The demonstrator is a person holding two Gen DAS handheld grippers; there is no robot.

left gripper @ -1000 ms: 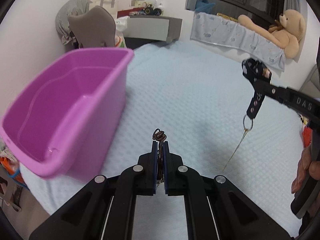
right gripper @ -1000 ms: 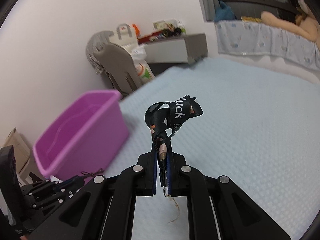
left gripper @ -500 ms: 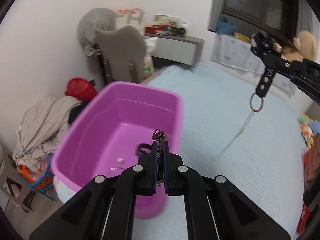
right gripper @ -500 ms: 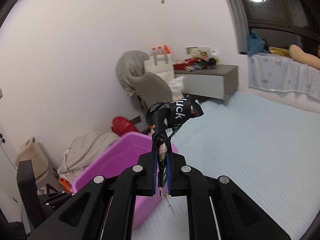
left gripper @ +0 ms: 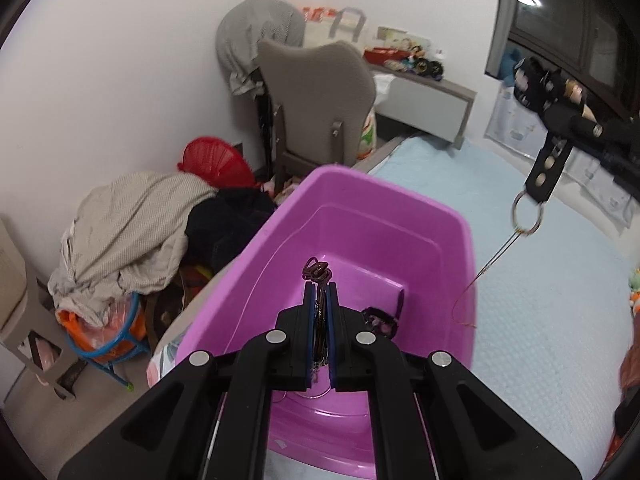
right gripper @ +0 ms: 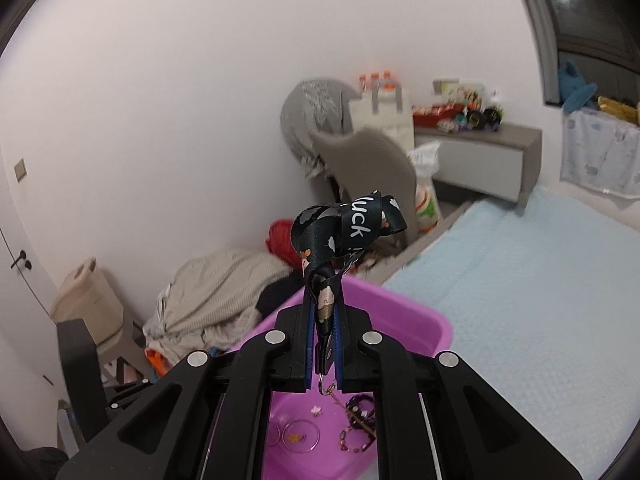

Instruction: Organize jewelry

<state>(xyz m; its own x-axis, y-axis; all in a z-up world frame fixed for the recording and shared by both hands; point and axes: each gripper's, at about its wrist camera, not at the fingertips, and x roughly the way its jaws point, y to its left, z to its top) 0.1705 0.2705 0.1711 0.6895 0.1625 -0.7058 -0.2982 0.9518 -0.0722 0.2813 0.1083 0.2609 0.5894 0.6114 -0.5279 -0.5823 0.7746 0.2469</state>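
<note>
A: Start with the big things. What lies under the grippers?

B: A bed with a pale blue quilted cover [left gripper: 536, 320], and at its edge a purple plastic tub [left gripper: 360, 216]. Past the tub stand a grey chair [left gripper: 316, 92] with a grey garment over its back and a heap of beige laundry [left gripper: 128, 224] on the floor side.

A: How is the left gripper set?

B: The left gripper [left gripper: 319, 292] tilts down over the tub's near end, its tips above the basin. The jaws are pressed together on a dark brown cord bracelet [left gripper: 317, 270]; a knotted loop sticks up above the tips and strands run down between the pads.

A: And the right one?

B: The right gripper [right gripper: 323, 304] points down more shallowly, above the tub's near part. It is clamped on a black printed lanyard strap [right gripper: 352, 228] that curls up above the tips. In the left wrist view the same strap [left gripper: 546, 168] hangs from that gripper at the upper right, with a metal ring [left gripper: 527, 216] at its lower end and a thin gold chain [left gripper: 484, 268] trailing down, its end by the tub's right rim.

A: Anything already in the tub?

B: Yes: on the floor of it, seen under the right gripper, a dark beaded bracelet [right gripper: 358, 426], a clear round disc [right gripper: 301, 434] and a tiny pale charm [right gripper: 316, 410].
</note>
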